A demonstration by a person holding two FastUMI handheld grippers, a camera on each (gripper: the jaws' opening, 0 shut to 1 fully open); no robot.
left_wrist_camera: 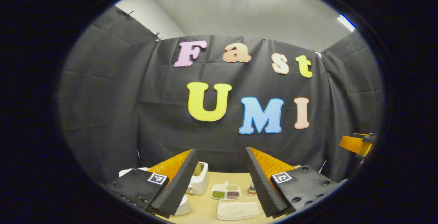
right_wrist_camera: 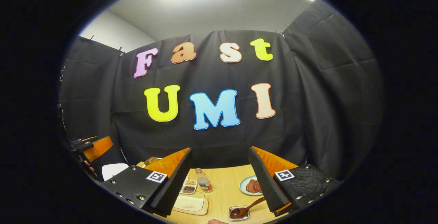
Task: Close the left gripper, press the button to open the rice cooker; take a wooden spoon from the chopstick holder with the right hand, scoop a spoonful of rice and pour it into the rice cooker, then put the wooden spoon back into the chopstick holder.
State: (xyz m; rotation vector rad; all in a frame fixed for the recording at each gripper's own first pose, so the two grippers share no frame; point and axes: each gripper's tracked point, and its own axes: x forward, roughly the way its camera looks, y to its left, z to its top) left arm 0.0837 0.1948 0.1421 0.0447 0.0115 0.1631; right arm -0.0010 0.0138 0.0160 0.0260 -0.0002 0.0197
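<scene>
Wooden table (right_wrist_camera: 222, 189) low under both raised grippers — left gripper (left_wrist_camera: 219, 179) and right gripper (right_wrist_camera: 220, 179) both spread wide, gripping nothing. A spoon (right_wrist_camera: 244, 210) rests in a small dish (right_wrist_camera: 238, 213) — the holder I can't make out. White appliance (left_wrist_camera: 199, 179) at left, probably the rice cooker; lid state unclear, so progress is unsettled.

No readable text, only square coded markers on each gripper's two fingers, too coarse to read.

One bottle (right_wrist_camera: 204, 183) – one plate (right_wrist_camera: 244, 185) – one spoon (right_wrist_camera: 243, 210) – one divided dish (left_wrist_camera: 225, 191).

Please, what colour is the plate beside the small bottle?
Pale green plate, holding something reddish-brown; the right gripper view shows it best.
</scene>
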